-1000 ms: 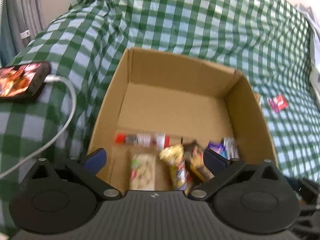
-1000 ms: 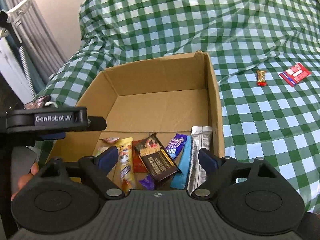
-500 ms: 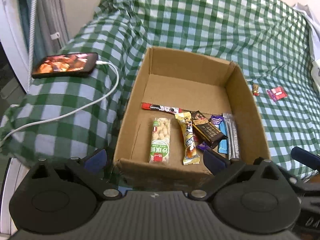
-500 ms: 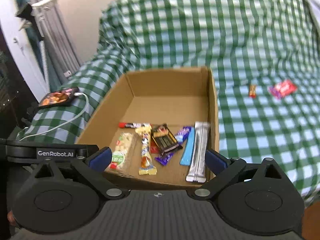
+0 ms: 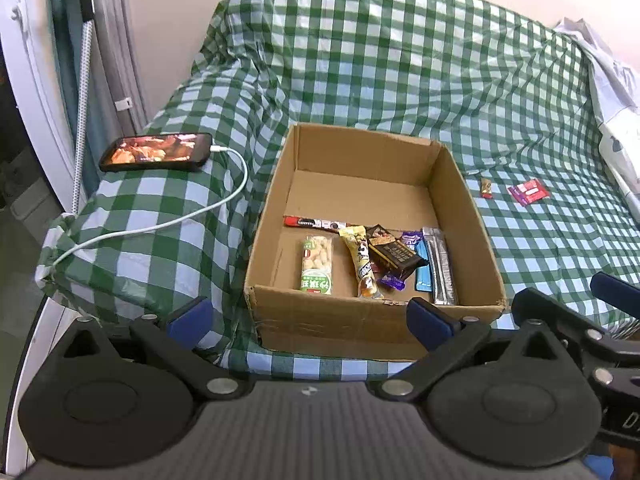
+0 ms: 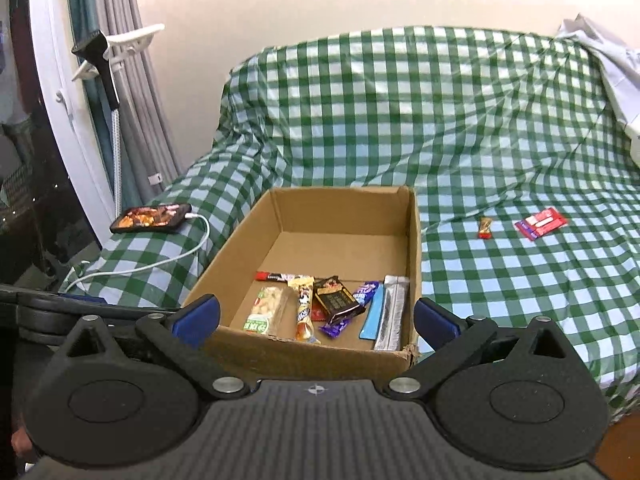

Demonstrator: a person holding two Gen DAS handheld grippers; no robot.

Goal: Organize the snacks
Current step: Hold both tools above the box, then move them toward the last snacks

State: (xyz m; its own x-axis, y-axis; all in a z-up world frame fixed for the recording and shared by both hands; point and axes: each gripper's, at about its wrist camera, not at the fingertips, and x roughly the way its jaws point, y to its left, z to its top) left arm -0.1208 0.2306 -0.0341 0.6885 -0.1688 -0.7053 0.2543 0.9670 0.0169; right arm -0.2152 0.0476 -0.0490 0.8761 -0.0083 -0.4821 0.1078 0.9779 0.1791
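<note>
Right wrist view: pulled back from cardboard box [image 6: 414,248], whole box now mid-frame. My right gripper [image 6: 316,316] opening wide, empty; left gripper [image 5: 310,316] wide, empty. Two snacks lie outside at right: small candy [image 6: 485,227], red packet [image 6: 540,223]. Judged next targets.

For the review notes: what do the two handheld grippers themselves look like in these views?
Both look the same: the left gripper and right gripper each have a black ribbed body with a small crosshair mark, two round black discs, black linkage arms joined by silver rivets, and two fingers tipped with blue pads. No cables or sleeves show. In the left view, the other unit shows partial white lettering at the edge.
</note>
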